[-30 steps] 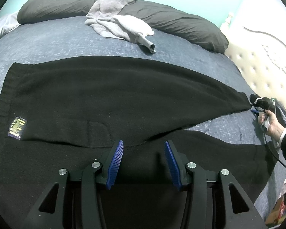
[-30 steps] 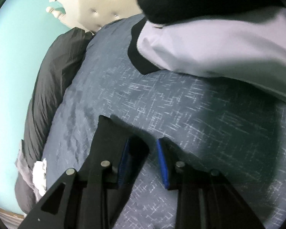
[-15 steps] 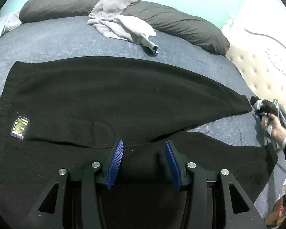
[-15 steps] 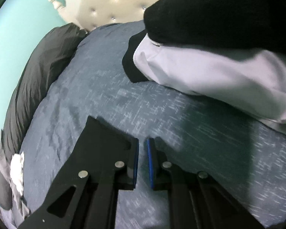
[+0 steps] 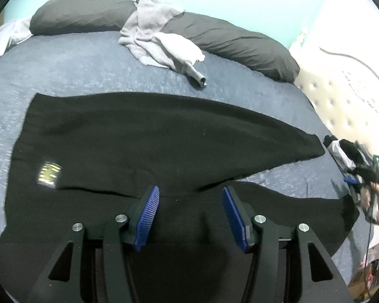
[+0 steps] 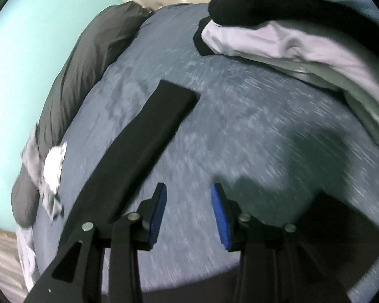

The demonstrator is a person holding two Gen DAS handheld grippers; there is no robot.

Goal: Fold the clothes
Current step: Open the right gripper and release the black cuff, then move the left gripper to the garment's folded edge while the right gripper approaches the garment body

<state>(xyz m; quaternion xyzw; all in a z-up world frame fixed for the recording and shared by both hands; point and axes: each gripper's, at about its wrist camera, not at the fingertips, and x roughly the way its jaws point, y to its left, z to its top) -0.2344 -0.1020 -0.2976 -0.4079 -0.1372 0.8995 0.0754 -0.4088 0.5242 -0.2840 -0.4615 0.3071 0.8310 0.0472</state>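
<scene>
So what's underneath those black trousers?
The black trousers lie spread flat on the blue bedspread, which shows all round them. Anything beneath the cloth itself is covered.

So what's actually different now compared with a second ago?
The right gripper had the tip of the black trousers' far leg pinched; it let go, drew back from it and now stands open over the blue bedspread. The left gripper stayed open above the trousers. The grey garment by the pillows did not move.

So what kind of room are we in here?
Most likely a bedroom: a bed with a blue-grey heathered cover, long dark grey pillows and a cream tufted headboard.
</scene>
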